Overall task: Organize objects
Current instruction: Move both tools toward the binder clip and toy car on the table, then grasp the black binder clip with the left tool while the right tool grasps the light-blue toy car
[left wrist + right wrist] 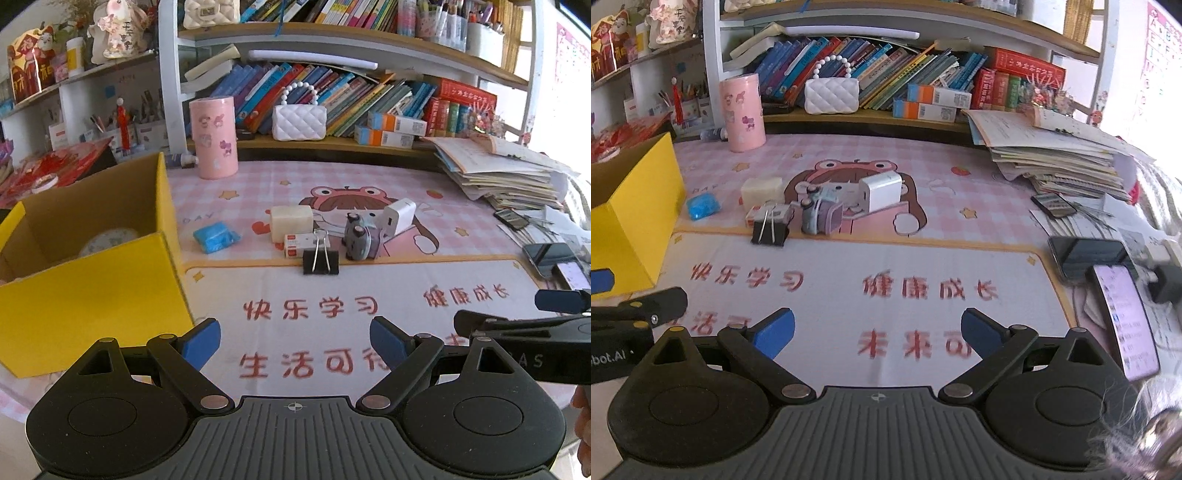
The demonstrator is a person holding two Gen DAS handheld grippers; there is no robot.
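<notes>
Both claws hang low over the near edge of the counter, spread wide with nothing between the blue pads: the left claw (295, 341) sits right beside the open yellow cardboard box (92, 291) at the counter's left edge, and the right claw (877, 332) is over the white panel of the pink checked cartoon desk mat (849, 158).

The stuff to sort is bunched mid-counter on the mat's cartoon print. There's a black binder clip (320, 258) nearest the front, touching a small white-and-red box (301, 245) behind it. A cream rectangular block (291, 221) sits just behind that. A crumpled blue plastic packet (215, 236) lies between the block and the yellow box. A small grey-and-lilac toy camera (360, 236) stands right of the clip, with a white wall charger cube (399, 216) just behind it.
</notes>
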